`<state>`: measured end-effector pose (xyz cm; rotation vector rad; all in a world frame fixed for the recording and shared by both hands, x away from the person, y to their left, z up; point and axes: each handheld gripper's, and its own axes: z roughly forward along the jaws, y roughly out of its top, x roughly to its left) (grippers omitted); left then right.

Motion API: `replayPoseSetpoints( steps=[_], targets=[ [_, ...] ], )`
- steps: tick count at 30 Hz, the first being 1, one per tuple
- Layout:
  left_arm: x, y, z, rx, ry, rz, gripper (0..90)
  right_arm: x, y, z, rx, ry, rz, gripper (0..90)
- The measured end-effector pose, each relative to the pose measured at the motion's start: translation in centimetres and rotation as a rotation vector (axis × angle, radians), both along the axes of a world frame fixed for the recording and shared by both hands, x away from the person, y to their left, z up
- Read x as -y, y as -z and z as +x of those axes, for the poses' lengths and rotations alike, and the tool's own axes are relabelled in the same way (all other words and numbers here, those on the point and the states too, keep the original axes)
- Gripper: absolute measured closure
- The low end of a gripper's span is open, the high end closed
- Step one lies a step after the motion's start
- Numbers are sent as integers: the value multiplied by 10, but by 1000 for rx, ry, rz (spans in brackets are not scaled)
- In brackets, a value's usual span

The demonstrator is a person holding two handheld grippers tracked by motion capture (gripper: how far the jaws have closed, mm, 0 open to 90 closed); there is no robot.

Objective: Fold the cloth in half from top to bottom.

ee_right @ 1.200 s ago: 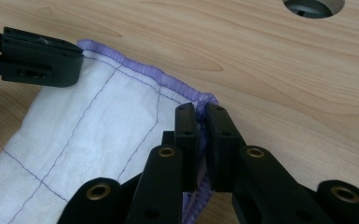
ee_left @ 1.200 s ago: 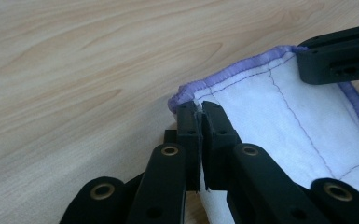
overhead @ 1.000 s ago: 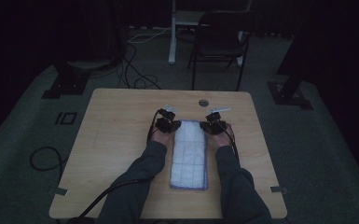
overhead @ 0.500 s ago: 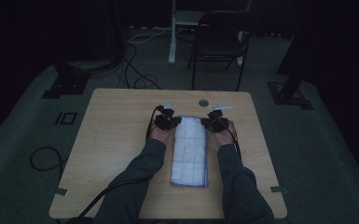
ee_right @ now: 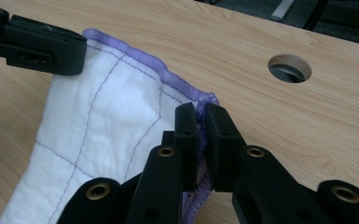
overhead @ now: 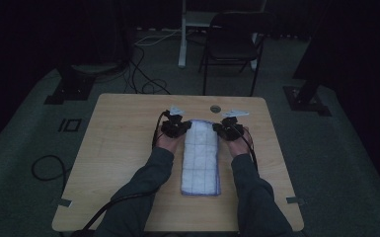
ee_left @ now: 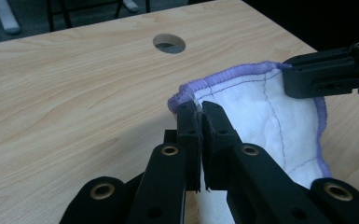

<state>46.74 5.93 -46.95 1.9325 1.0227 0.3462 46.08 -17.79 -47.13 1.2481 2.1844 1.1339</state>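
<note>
Step in hand: fold of the cloth (overhead: 201,157), which lies lengthwise at mid table (overhead: 118,148), far end toward the far edge near the cable hole (overhead: 215,108). Your left gripper (ee_left: 200,109) pinches the far-left corner of the cloth; jaws pressed together on the purple hem. Your right gripper (ee_right: 200,112) pinches the far-right corner likewise. Both corners sit lifted off the wood. Next move, prob.: carry both corners level and together toward the near edge, w/ equal height, then lay them onto the near end.
</note>
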Motion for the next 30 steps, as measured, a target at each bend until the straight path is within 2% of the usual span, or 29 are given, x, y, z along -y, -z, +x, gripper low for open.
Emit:
replayPoseSetpoints(
  steps=[8,11,14,18,30],
  targets=[
    [-1,-7,-14,33,30,-11,875,5,-2,-16,31,-24,1,849],
    [-2,-8,-17,38,34,-9,875,6,-3,-21,40,-30,8,850],
    [-6,-8,-23,43,43,-32,874,6,-5,-29,53,-46,23,849],
    [-11,-10,-29,52,48,-38,874,5,-10,-35,71,-61,20,849],
    [-21,-11,-46,62,62,-63,874,1,-13,-50,88,-89,35,849]
  ],
)
